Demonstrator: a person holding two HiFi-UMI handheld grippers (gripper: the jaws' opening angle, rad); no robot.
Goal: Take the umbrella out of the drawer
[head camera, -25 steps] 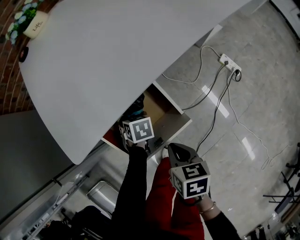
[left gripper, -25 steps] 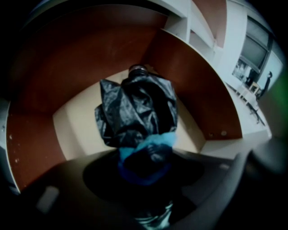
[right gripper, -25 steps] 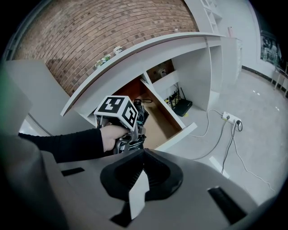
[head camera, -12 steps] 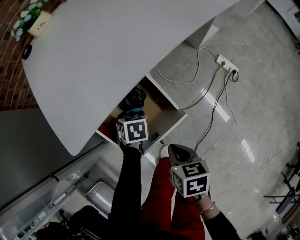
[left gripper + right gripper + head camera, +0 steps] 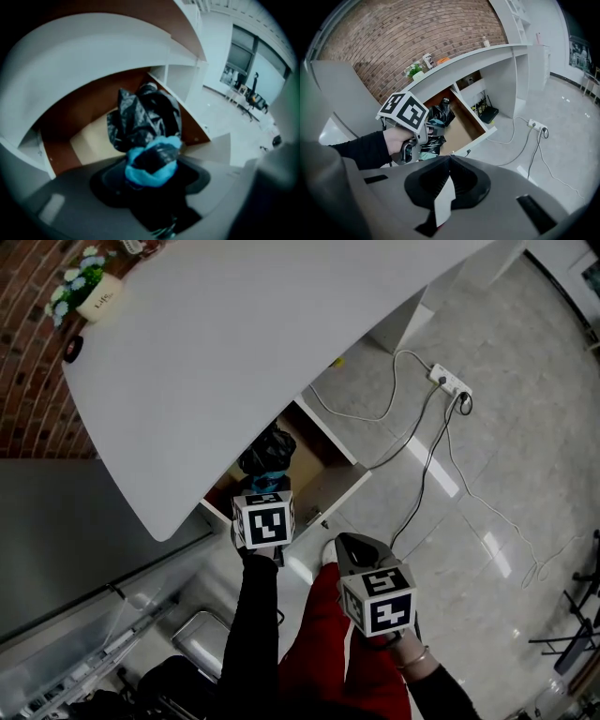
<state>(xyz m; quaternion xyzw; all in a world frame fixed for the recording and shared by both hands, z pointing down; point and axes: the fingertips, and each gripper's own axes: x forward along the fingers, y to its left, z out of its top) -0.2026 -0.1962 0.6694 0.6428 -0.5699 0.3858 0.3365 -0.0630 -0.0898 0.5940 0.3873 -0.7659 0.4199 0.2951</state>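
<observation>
The umbrella (image 5: 267,454) is a folded black bundle with a blue band. It hangs just above the open wooden drawer (image 5: 345,486) under the white desk. My left gripper (image 5: 265,484) is shut on its lower end and has just been closing on it. In the left gripper view the blue band (image 5: 152,171) sits between the jaws, with the black canopy (image 5: 145,117) sticking out over the drawer floor (image 5: 89,140). The right gripper view shows the left gripper (image 5: 425,132) holding the umbrella (image 5: 439,115) beside the drawer (image 5: 464,123). My right gripper (image 5: 352,549) is shut, holds nothing and hovers over the floor (image 5: 449,159).
The white desk top (image 5: 253,352) overhangs the drawer. On it, a flower pot (image 5: 98,301) stands by the brick wall. A power strip (image 5: 448,381) and loose cables lie on the grey floor at right. A metal bin (image 5: 202,638) is lower left. A black box (image 5: 490,114) sits under the desk.
My left gripper has risen with the umbrella, which now stands clear above the drawer instead of low inside it. The right gripper has shifted only slightly.
</observation>
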